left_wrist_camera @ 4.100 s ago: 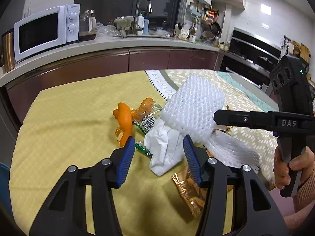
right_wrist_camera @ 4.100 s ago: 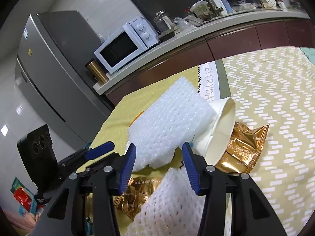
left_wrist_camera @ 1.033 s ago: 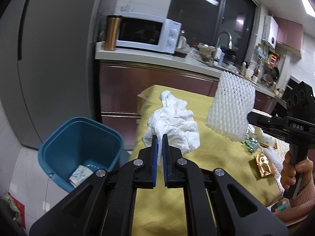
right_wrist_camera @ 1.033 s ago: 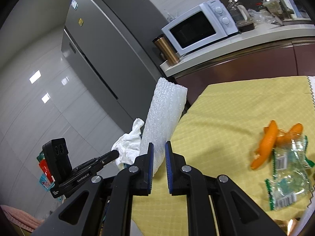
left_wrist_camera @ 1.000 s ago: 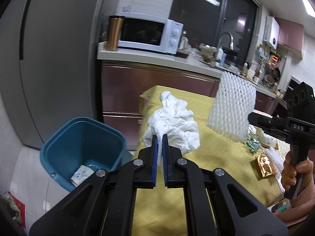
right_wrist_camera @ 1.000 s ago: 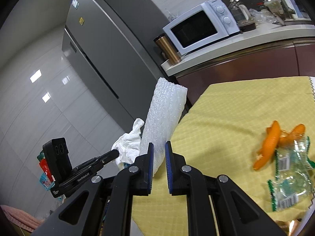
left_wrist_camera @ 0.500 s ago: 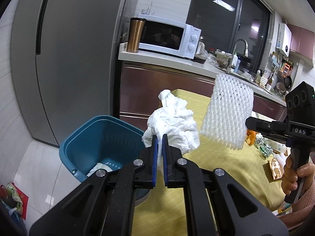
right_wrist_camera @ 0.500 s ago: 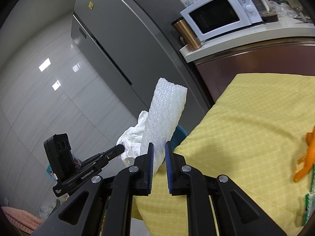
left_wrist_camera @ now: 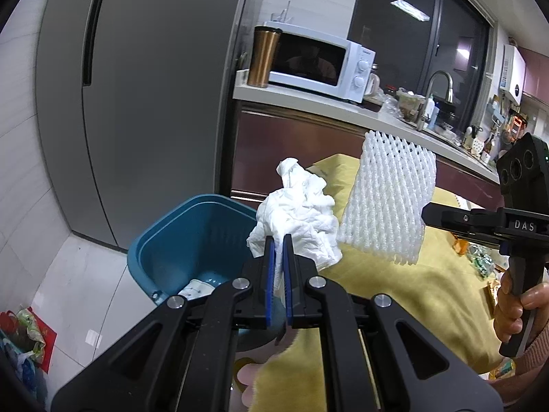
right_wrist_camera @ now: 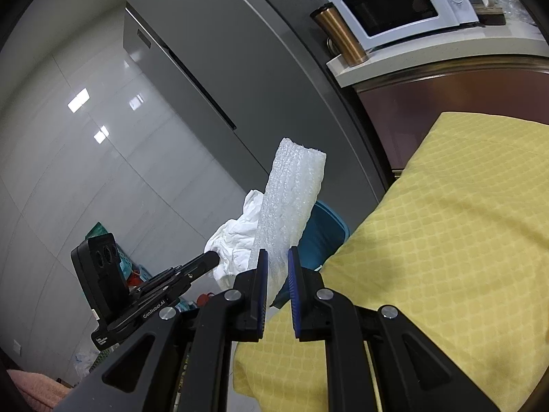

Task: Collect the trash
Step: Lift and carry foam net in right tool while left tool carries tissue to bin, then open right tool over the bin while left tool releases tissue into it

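My left gripper [left_wrist_camera: 278, 243] is shut on a crumpled white tissue [left_wrist_camera: 298, 213] and holds it in the air above the near rim of a blue trash bin [left_wrist_camera: 178, 237]. My right gripper [right_wrist_camera: 276, 257] is shut on a white foam net sleeve [right_wrist_camera: 291, 202], held upright beside the table's left edge. The sleeve [left_wrist_camera: 387, 202] hangs to the right of the tissue in the left wrist view. The tissue [right_wrist_camera: 236, 240] and part of the bin [right_wrist_camera: 326, 230] show behind the sleeve in the right wrist view. A white cup [left_wrist_camera: 195, 290] lies in the bin.
The table has a yellow cloth [right_wrist_camera: 446, 226] with wrappers [left_wrist_camera: 480, 262] at its far right. A grey fridge [left_wrist_camera: 137, 103] stands behind the bin. A counter with a white microwave [left_wrist_camera: 319, 65] runs behind the table. Bags and baskets [left_wrist_camera: 24, 329] lie on the floor at left.
Both grippers have swung left off the table toward the bin, carrying the tissue and the foam sleeve. The bin now shows larger and nearer below the tissue.
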A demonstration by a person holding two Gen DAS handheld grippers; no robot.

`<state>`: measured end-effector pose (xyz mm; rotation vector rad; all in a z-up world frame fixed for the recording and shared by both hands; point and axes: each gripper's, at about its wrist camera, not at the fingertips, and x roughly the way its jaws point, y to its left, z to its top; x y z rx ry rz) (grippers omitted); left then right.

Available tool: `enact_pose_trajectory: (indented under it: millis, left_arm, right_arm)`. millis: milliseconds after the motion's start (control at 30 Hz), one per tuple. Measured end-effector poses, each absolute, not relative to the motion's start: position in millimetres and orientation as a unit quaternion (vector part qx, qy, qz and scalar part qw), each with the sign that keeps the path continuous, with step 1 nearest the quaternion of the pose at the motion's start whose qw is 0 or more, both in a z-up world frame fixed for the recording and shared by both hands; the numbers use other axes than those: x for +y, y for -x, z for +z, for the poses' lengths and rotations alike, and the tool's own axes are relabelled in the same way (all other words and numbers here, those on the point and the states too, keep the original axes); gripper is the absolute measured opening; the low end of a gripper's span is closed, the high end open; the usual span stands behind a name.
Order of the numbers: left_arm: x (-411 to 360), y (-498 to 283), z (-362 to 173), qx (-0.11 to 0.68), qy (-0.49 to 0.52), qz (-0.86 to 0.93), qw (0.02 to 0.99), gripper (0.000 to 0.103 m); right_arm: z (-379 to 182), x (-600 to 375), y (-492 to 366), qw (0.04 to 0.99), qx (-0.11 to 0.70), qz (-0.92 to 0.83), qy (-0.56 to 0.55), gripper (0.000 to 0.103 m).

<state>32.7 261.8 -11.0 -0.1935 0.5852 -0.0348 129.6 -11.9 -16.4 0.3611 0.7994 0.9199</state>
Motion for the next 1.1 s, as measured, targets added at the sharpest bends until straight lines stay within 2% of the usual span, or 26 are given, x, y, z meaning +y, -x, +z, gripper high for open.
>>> enact_pose_trajectory:
  millis: [1100]
  left_arm:
    - [313, -91, -91, 0.368, 0.137, 0.054, 0.918, 0.006]
  right_arm:
    - [-72, 94, -187, 0.77, 0.492, 0.397, -0.084, 0.011]
